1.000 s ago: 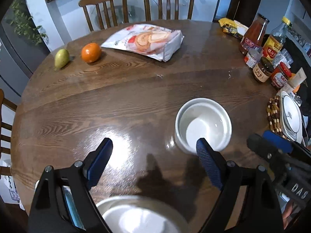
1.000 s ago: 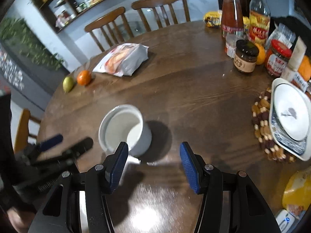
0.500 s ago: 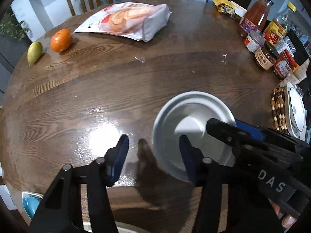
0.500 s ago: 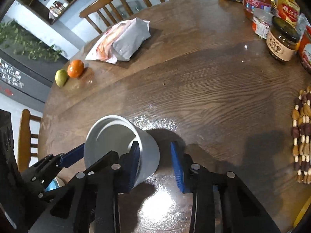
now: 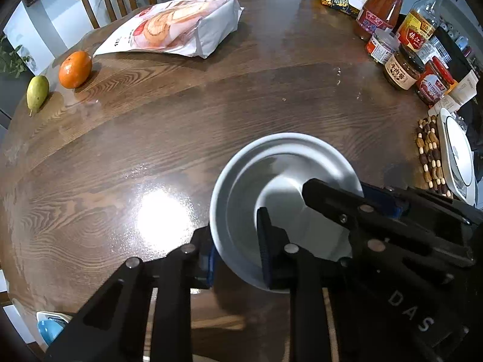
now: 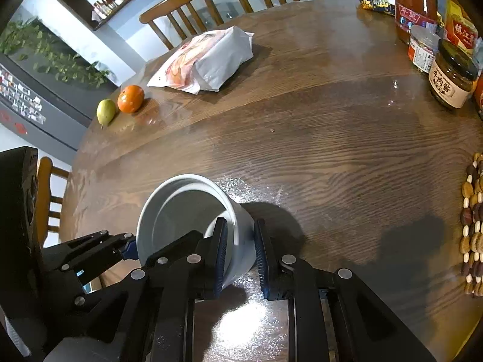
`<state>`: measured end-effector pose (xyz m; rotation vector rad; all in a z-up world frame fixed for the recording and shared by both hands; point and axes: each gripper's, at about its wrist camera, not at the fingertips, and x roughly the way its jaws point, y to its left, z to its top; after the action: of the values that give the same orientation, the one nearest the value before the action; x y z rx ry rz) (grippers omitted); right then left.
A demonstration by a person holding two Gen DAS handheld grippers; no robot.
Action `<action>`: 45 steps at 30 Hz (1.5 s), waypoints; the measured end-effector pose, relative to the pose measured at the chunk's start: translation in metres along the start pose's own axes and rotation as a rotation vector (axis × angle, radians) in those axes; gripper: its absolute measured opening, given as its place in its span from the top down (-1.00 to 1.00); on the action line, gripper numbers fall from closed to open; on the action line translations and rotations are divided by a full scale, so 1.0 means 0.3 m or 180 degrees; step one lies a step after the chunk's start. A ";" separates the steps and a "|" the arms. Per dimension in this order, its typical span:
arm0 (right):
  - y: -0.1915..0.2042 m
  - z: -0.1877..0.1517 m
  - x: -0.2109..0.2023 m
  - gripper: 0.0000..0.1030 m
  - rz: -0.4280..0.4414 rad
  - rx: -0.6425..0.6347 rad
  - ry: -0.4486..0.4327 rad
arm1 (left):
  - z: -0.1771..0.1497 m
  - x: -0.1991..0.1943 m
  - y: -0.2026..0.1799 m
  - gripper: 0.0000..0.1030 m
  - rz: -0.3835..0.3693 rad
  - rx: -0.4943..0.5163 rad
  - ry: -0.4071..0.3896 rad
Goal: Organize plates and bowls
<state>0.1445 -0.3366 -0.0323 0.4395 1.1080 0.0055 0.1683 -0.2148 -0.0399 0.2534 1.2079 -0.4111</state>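
A deep white bowl stands on the round wooden table. My left gripper straddles its near left wall, one pad outside and one inside. The jaws are closing and press on the wall. In the right wrist view the same bowl has my right gripper over its near right wall, one pad inside, one outside, jaws closing onto it. The right gripper also shows in the left wrist view, reaching over the bowl's right rim. A white plate lies on a beaded trivet at the right edge.
Jars and sauce bottles crowd the far right. A snack bag lies at the back, with an orange and a pear at the far left. Wooden chairs stand behind the table.
Both grippers came down toward the bowl and their jaws narrowed from wide apart onto opposite sides of its rim. A white dish at the bottom of the left wrist view left the frame.
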 end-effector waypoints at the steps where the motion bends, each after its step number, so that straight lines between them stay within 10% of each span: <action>1: 0.000 -0.004 -0.004 0.62 -0.0015 -0.0002 -0.0016 | -0.002 -0.001 -0.003 0.64 0.0013 0.0009 -0.0028; 45: 0.212 -0.255 -0.302 0.65 0.0177 -0.0328 -0.0512 | -0.307 -0.366 0.025 0.66 0.0286 -0.0044 -0.0733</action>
<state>0.0507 -0.2725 0.0395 0.3715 0.9327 0.0746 0.0610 -0.1520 0.0317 0.2407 0.9696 -0.3437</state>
